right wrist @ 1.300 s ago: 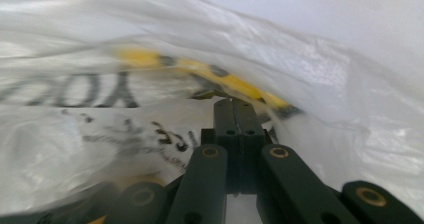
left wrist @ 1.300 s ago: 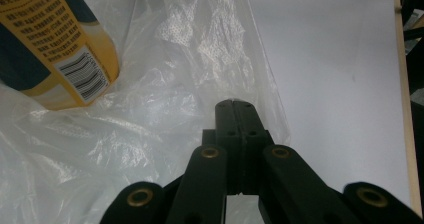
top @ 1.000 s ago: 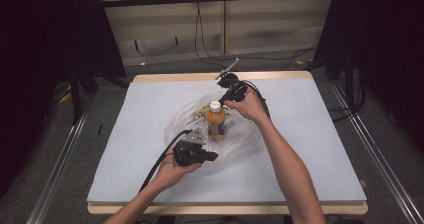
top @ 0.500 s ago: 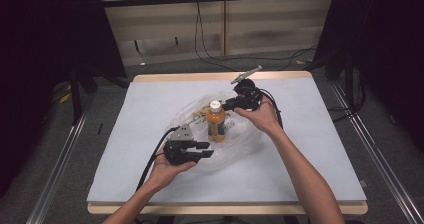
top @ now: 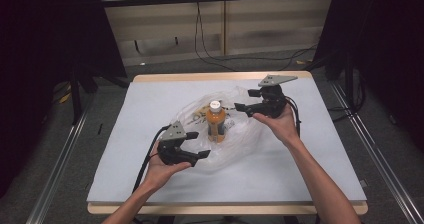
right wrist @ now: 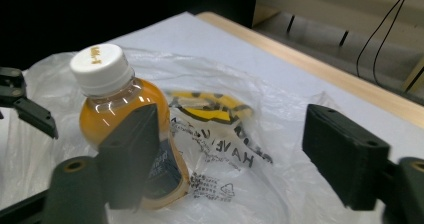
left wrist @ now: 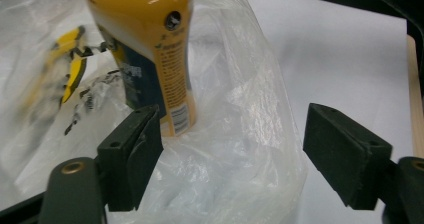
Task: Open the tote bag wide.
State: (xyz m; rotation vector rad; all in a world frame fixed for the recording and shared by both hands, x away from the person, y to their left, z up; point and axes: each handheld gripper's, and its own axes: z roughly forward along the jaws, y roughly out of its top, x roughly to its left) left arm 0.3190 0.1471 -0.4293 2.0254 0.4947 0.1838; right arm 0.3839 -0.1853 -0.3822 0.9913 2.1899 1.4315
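An orange drink bottle [top: 215,123] with a white cap [right wrist: 102,66] stands upright amid a crumpled clear plastic bag [top: 239,134] with yellow and black print. My left gripper [top: 200,145] is open at the bag's near left edge, and the bottle [left wrist: 150,49] rises behind its left jaw. Bag film [left wrist: 235,134] lies between the jaws, which do not pinch it. My right gripper [top: 245,99] is open just right of the bottle [right wrist: 120,114], over the bag [right wrist: 225,134]. Nothing is held.
The white table mat [top: 325,149] has a wooden edge [top: 215,77] at the far side. Cables trail from both grippers. The left gripper [right wrist: 25,109] shows far off in the right gripper view. Dark curtains and floor rails flank the table.
My right gripper has moved right, away from the bottle's top. The left gripper has drawn back slightly to the left. The bottle stays upright.
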